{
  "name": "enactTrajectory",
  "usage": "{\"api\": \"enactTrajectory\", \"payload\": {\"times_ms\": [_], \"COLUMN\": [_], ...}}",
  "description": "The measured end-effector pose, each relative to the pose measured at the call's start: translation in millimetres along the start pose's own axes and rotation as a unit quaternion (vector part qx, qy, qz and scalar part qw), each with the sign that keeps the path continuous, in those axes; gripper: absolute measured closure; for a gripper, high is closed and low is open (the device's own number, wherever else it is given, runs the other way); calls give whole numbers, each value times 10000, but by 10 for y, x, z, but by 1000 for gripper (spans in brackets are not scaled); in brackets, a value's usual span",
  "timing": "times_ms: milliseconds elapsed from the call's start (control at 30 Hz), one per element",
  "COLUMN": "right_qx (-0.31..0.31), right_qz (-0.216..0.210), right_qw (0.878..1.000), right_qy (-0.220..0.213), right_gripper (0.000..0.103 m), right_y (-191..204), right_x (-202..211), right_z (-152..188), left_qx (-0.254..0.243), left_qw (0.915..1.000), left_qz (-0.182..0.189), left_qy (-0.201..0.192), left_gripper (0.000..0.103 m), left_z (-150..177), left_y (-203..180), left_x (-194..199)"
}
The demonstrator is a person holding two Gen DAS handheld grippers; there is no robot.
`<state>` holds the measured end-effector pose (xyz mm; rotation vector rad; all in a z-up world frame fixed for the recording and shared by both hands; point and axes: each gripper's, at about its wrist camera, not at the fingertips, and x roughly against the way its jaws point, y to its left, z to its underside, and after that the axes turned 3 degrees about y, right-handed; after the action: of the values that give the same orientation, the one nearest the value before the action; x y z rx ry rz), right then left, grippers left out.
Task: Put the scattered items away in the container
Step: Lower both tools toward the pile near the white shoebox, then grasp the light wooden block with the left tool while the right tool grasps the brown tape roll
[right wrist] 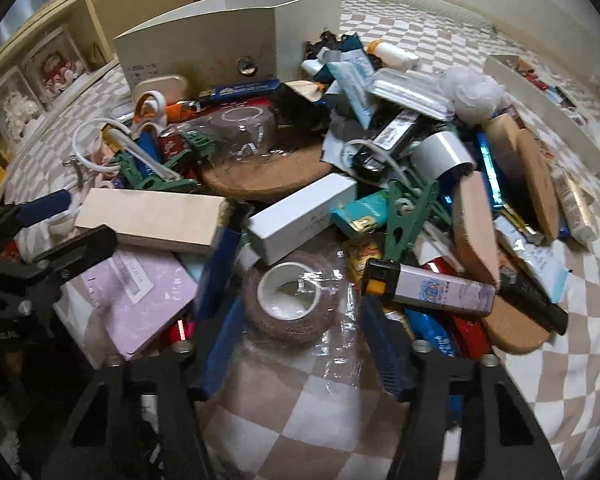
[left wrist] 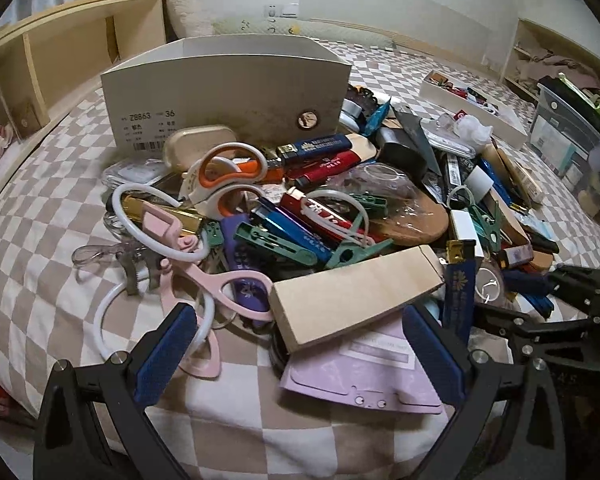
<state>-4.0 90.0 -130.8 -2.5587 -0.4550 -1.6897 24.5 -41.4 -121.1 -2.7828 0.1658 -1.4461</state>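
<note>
Right gripper (right wrist: 296, 344) nearest, jaws spread either side of a brown tape roll (right wrist: 290, 300) in clear wrap, lying at the near edge of the pile on the checked bed (right wrist: 572, 372); pads don't look pressed on it. Left gripper (left wrist: 296, 348) w/ jaws spread wide, nothing pinched, a tan box (left wrist: 352, 296) and lilac packet (left wrist: 364, 380) betw. them. Pile beyond: pink scissors (left wrist: 224, 284), green clips, lighters, orange scissors (left wrist: 224, 176), cork mats. White container (left wrist: 228, 88) stands upright at the pile's far side, toward the headboard shelf (left wrist: 60, 56).
</note>
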Motion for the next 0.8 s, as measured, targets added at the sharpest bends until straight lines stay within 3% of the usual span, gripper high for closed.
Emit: {"api": "enactTrajectory", "payload": {"times_ms": [300,433,633,800], "right_qx": [-422,-621,-820,-952], "right_qz": [-458,-650,-783,-900], "right_qw": [9981,9958,9929,9905], "right_qy": [-38,-167,-351,-414], "right_gripper": [55,55,55,55], "right_y": [-201,-295,-336,-377], "right_x": [181,319,425,451], "right_z": [66,103,76,60], "left_qx": [-502,-843,-758,-836], "left_qw": [9985,9963,9945,9848], "left_qz": [-187,-50,713,1520], "left_qy": [-145,-149,85,107], "left_gripper": [0,0,1,1], "left_z": [-56,-110,-137,-53], "left_y": [-112,-129,-92,-209], "left_x": [-42,-106,-147,16]}}
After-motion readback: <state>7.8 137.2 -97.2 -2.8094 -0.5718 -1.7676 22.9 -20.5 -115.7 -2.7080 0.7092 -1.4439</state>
